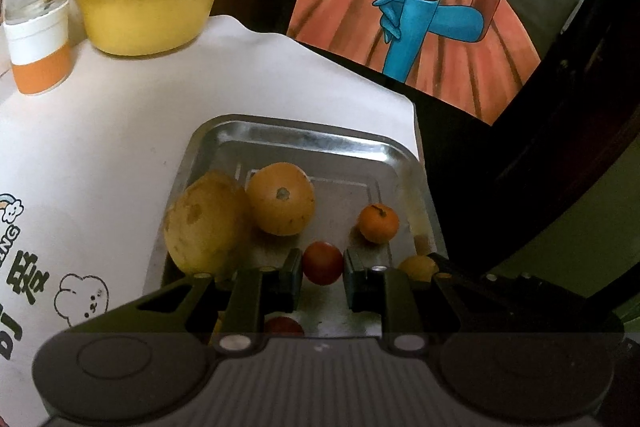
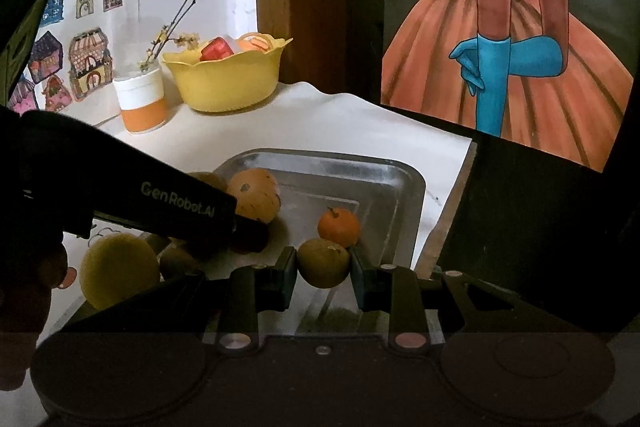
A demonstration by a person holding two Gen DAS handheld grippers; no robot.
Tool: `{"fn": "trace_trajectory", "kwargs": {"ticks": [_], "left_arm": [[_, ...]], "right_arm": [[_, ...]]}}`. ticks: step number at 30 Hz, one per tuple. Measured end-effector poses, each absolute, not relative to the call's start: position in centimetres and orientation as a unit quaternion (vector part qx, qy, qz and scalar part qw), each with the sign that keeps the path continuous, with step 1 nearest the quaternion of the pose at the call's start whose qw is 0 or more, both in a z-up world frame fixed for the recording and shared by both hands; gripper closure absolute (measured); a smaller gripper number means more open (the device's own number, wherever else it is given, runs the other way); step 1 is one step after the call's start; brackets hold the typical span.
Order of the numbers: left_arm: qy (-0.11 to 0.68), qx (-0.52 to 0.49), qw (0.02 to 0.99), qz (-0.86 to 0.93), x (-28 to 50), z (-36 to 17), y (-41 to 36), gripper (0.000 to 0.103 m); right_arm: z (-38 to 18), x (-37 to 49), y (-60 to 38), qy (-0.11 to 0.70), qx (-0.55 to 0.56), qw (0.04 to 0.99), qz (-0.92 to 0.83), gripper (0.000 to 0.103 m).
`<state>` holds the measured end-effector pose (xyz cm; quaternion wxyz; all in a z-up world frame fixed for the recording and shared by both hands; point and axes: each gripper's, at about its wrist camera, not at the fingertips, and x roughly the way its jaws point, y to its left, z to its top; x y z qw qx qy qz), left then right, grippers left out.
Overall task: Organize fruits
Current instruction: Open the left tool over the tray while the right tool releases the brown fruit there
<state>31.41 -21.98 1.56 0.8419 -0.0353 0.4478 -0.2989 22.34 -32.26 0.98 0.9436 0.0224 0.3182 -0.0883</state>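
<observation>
Left gripper (image 1: pixel 322 273): held open, a small red fruit (image 1: pixel 322 263) sits between its fingers, untouched.
Right gripper (image 2: pixel 323 267): closed on a yellow-green fruit (image 2: pixel 323 262), likely for moving.
Tray (image 1: pixel 304 137): lies ahead, fruit is gathered there.
Hidden: another red fruit (image 1: pixel 283 326) under the left gripper is half covered.

Your left gripper (image 1: pixel 322 273) has its fingers (image 1: pixel 291 277) spread around a small red fruit (image 1: pixel 322 263) in the metal tray (image 1: pixel 304 135). A small orange (image 1: pixel 378 223) sits to the right.
</observation>
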Motion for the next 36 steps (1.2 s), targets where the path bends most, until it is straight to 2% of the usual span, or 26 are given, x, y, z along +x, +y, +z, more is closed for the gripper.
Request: {"fn": "trace_trajectory", "kwargs": {"ticks": [26, 31, 36], "left_arm": [[0.44, -0.001, 0.85, -0.291, 30.8, 1.0, -22.8, 0.08], [0.439, -0.004, 0.85, -0.292, 30.7, 1.1, -22.7, 0.074], [0.438, -0.006, 0.849, -0.295, 30.5, 1.3, -22.6, 0.069]], "right_arm": [[0.0, 22.5, -32.1, 0.336, 0.019, 0.938, -0.085, 0.072], [0.0, 22.5, -32.1, 0.335, 0.017, 0.938, -0.086, 0.071], [0.1, 22.1, -32.0, 0.332, 0.018, 0.939, -0.089, 0.065]]}}
